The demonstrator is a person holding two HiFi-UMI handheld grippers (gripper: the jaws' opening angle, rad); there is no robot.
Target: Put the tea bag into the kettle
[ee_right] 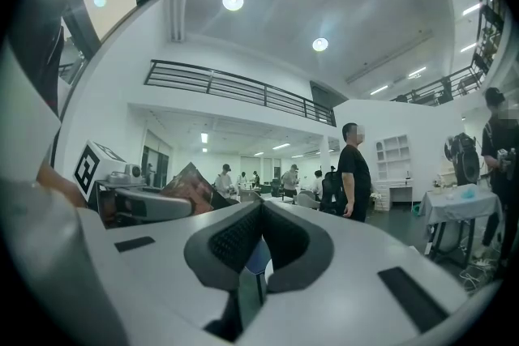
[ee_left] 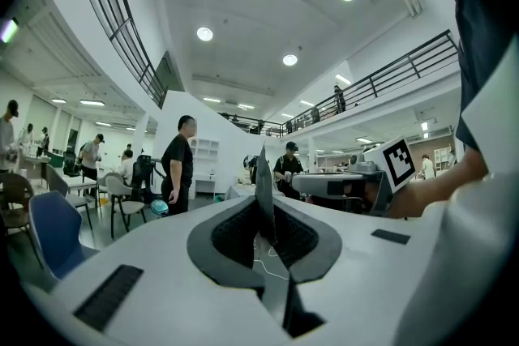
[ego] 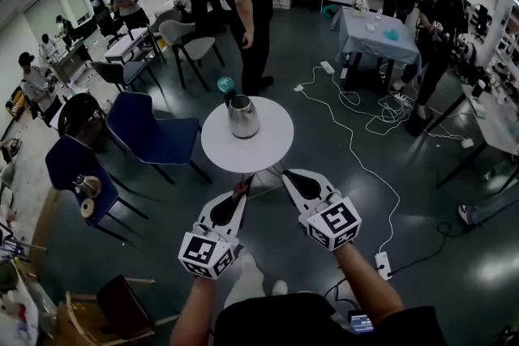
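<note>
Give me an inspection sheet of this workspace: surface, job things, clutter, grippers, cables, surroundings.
Surface: round white table, carrying the kettle.
Job's things: steel kettle upright on the table; tea bag held short of the table, not yet in.
Clutter: teal round thing behind the kettle.
Grippers: left gripper shut on the tea bag; right gripper shut, empty.
Cables: white cables and power strip on the floor.
Surroundings: blue chairs; person in black standing beyond.

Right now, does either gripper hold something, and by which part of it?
The left gripper holds the tea bag by one end, jaws shut on it. The right gripper is shut on nothing.
</note>
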